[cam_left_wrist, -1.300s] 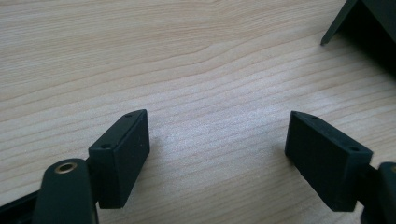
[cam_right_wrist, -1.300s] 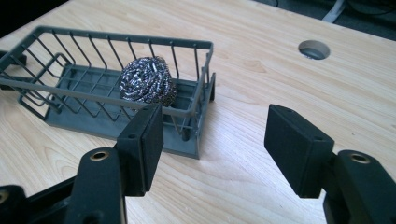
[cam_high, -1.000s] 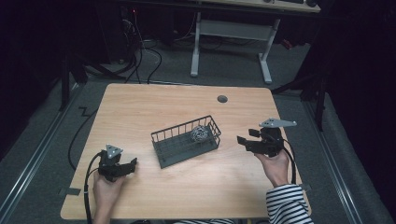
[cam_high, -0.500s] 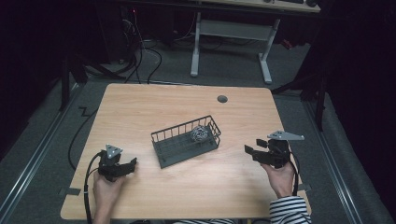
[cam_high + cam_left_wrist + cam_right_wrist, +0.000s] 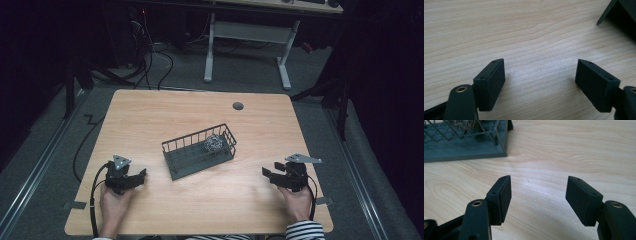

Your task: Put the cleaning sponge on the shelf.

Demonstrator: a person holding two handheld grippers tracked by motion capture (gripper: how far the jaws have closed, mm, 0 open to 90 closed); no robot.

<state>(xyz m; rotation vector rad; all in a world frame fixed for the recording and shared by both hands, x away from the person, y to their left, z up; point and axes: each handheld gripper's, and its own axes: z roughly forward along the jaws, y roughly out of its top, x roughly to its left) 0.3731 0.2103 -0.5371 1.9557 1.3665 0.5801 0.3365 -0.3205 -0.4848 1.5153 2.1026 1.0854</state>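
Observation:
A dark wire basket [image 5: 186, 163] sits at the middle of the wooden table [image 5: 150, 115], with a silvery wire ball [image 5: 214, 143] in its right end. My left gripper [image 5: 142, 176] rests low at the front left, pointing towards the basket. Its jaws have just been closing a little, and in the left gripper view the gripper [image 5: 540, 75] stands open over bare wood. My right gripper [image 5: 267, 174] is at the front right, facing left. In the right gripper view it [image 5: 539, 192] is open with nothing between its jaws, the basket [image 5: 466, 151] and ball [image 5: 469, 123] beyond them.
A round cable hole [image 5: 238, 106] lies near the table's far edge. Beyond the table stand a white desk frame [image 5: 245, 35] and loose floor cables [image 5: 150, 55]. A basket corner [image 5: 621, 10] shows at the upper right of the left gripper view.
The right hand has sunk and drawn back towards the table's front right. The left hand has stayed where it was.

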